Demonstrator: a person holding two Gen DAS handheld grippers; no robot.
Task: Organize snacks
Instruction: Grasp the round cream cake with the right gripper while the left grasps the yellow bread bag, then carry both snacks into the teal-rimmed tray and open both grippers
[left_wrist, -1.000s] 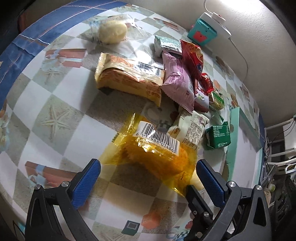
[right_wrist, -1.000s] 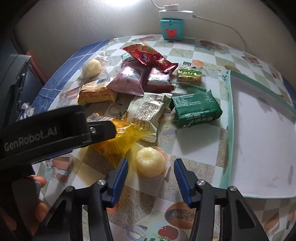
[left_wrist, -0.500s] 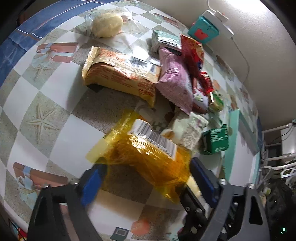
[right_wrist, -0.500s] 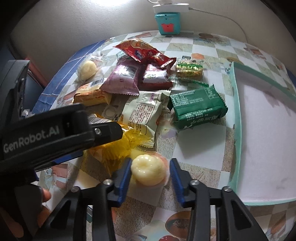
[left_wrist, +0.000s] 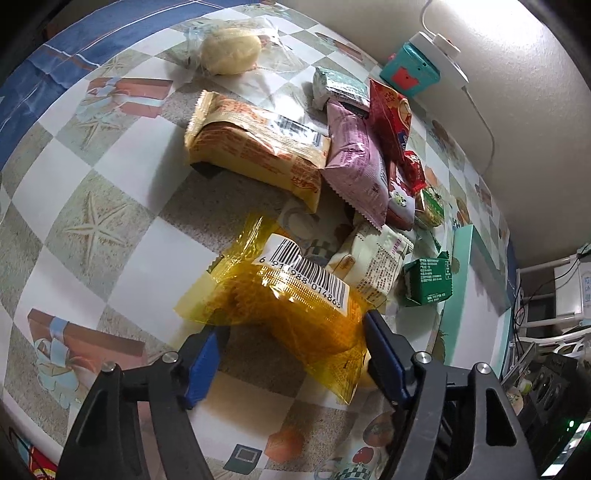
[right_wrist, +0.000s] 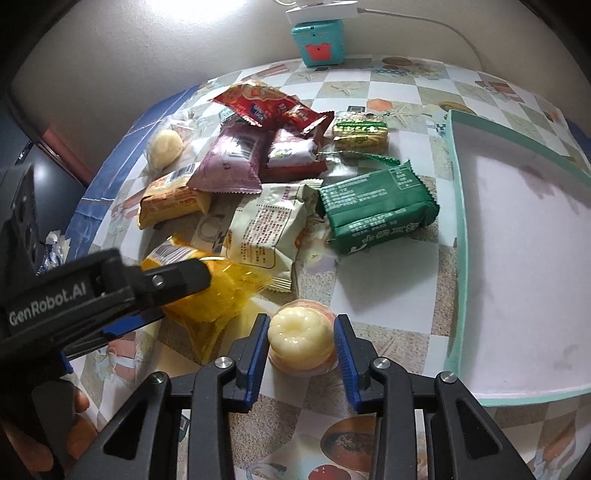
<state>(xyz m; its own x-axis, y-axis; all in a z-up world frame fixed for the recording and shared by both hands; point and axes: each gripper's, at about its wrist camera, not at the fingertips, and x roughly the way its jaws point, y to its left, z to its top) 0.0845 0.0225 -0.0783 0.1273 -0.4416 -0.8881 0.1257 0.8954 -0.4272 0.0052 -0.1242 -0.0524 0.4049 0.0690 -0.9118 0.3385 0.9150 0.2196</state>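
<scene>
- The jelly cup (right_wrist: 301, 341), pale yellow with a domed top, stands near the table's (left_wrist: 122, 177) front edge, and the right gripper (right_wrist: 300, 345) has closed on it.
- The left gripper (left_wrist: 291, 354) has been closing around the yellow cake packet (left_wrist: 291, 306) (pads seem touching); both snacks look ready for lifting toward the tray (right_wrist: 458, 229).

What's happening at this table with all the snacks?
A person is sorting snacks with two hand-held grippers. The right gripper is clamped on a pale jelly cup. The left gripper has just been closing around a yellow packet. Other packets lie heaped on the tablecloth, and the teal-rimmed tray beside them holds nothing yet.
</scene>
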